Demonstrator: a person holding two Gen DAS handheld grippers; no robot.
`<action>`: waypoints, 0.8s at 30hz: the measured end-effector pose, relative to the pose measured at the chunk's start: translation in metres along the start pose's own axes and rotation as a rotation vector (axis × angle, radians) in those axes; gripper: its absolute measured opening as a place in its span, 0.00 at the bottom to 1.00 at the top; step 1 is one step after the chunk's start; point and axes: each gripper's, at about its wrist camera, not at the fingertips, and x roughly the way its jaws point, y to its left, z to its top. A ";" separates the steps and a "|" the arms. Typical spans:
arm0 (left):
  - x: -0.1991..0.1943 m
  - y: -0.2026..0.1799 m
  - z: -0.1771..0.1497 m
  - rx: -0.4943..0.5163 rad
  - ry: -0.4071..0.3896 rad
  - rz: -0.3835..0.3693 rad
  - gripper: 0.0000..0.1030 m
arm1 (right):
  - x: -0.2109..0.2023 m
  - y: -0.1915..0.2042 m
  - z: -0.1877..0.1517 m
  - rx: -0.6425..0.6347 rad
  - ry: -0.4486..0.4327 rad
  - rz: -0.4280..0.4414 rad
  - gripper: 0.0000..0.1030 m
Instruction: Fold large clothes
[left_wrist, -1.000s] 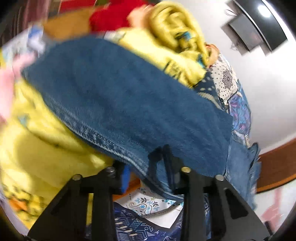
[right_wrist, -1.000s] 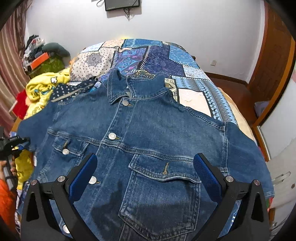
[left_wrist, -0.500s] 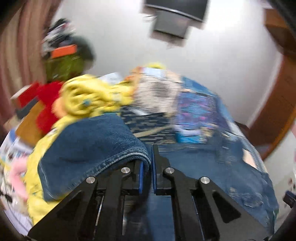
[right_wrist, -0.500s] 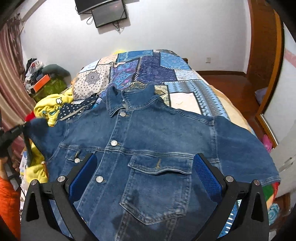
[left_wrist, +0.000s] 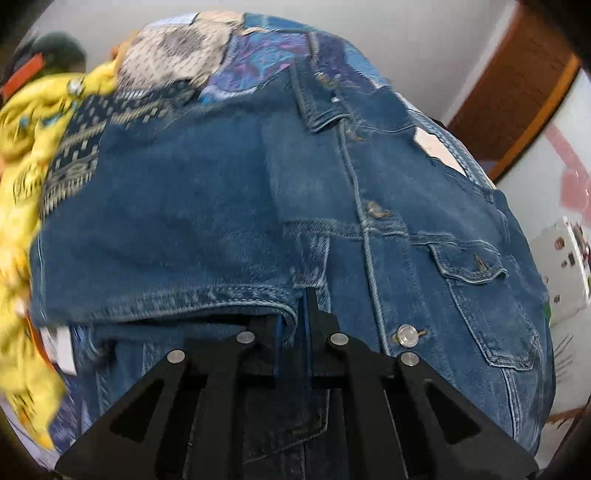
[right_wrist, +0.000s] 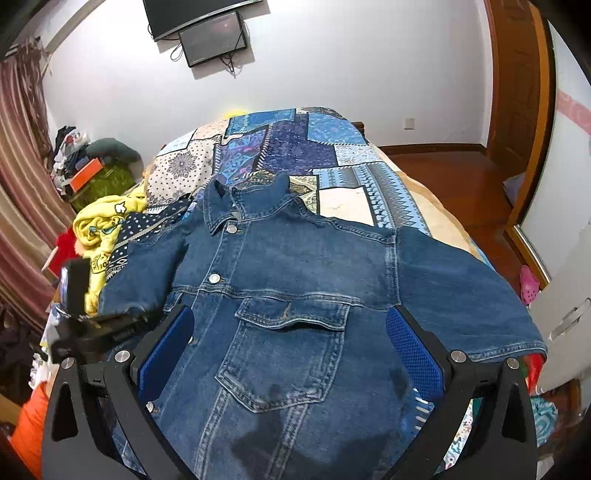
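The left tongs (left_wrist: 291, 332) are clenched on the cuff hem of the denim jacket's (right_wrist: 295, 314) sleeve (left_wrist: 166, 229); compared w/ a sec ago, when the jaws were apart around the cloth at the bed's side, the cuff has been pinched and carried inward, so the sleeve is now laid across the jacket's front, cuff near the button placket. Judged from this, the 1st sleeve fold is approx. done & a release seems due next; the other sleeve (right_wrist: 461, 288) is not yet folded and is seen spread out toward the bed edge.

The right tongs (right_wrist: 288, 354) are held released, jaws wide, nothing between them, hovering over the chest pocket (right_wrist: 288, 350).

The jacket is spread front-up on the bed (right_wrist: 314, 147), collar toward the far wall. Materials: heavy mid-blue denim, stiff-looking, pale contrast stitching, metal snap buttons, flapped pockets; darker blotches near the lower front, poss. damp. Underneath, a patchwork bedspread in blues and creams. A crumpled yellow garment (right_wrist: 99, 225) is piled beside the jacket's shoulder, soft and lumpy by comparison.
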 end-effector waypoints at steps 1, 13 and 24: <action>-0.002 0.003 -0.001 -0.014 -0.002 -0.005 0.08 | 0.000 -0.002 0.000 0.002 0.000 -0.002 1.00; -0.074 0.074 -0.012 -0.260 -0.110 -0.075 0.66 | 0.005 -0.005 -0.006 0.006 0.017 -0.017 1.00; -0.050 0.205 -0.054 -0.722 -0.078 -0.245 0.68 | 0.025 0.008 -0.007 -0.039 0.057 -0.055 1.00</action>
